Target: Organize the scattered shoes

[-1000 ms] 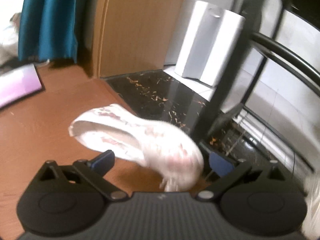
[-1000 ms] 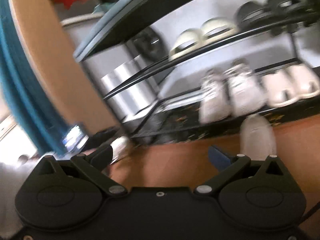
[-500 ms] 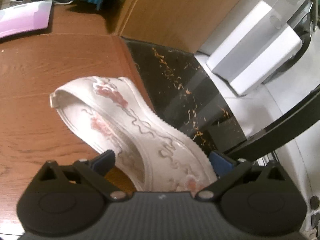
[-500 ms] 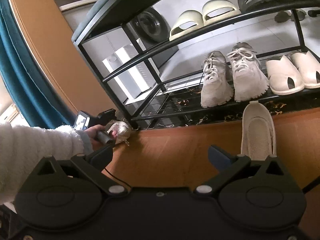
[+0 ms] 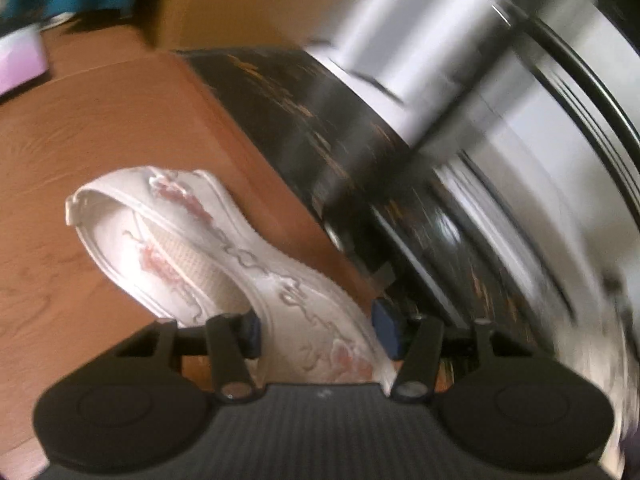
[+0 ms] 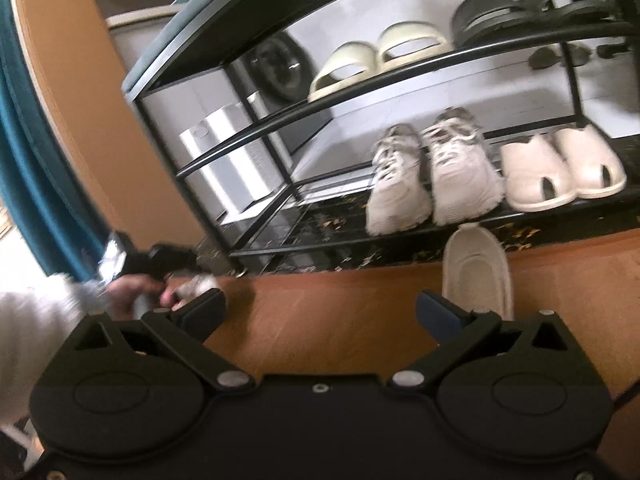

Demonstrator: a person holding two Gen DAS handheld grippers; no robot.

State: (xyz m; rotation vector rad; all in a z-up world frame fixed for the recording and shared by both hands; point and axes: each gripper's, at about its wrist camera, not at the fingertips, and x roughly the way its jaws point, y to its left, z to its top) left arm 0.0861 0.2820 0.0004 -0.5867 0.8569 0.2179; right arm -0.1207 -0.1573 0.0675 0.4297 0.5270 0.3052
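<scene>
Between the blue-padded fingers of the left gripper (image 5: pixel 318 330) sits a white shoe with pink floral print (image 5: pixel 224 264). Fingers are closed in on its rear part; the rest of the shoe extends away from the camera, tilted, over the brown wooden floor (image 5: pixel 80 128). Whether the shoe touches the floor cannot be told. Right half of the left wrist view is motion-blurred: a dark marbled floor strip (image 5: pixel 304 108), black rack tubing and a pale boxy appliance (image 5: pixel 420 60) are recognisable, little else.

Right gripper (image 6: pixel 320 314): fingers spread wide, nothing between them, held above the wooden floor. Just beyond its right finger a white slip-on shoe (image 6: pixel 478 268) lies on the floor, toe toward the black metal shoe rack (image 6: pixel 256 132), just in front of the bottom shelf.

Rack contents, right wrist view:
- Lower shelf: pair of white lace-up sneakers (image 6: pixel 430 176); to their right, a pair of white clogs (image 6: pixel 560 170).
- Upper shelf: pair of cream slides (image 6: pixel 380 56); pair of dark slides (image 6: pixel 528 10) further right.
- Left portion of lower shelf bare.

At left in the right wrist view, a hand (image 6: pixel 136 290) in a pale fuzzy sleeve (image 6: pixel 36 320) grips the other device near the rack's left front post. A teal curtain (image 6: pixel 24 128) hangs at the far left.
</scene>
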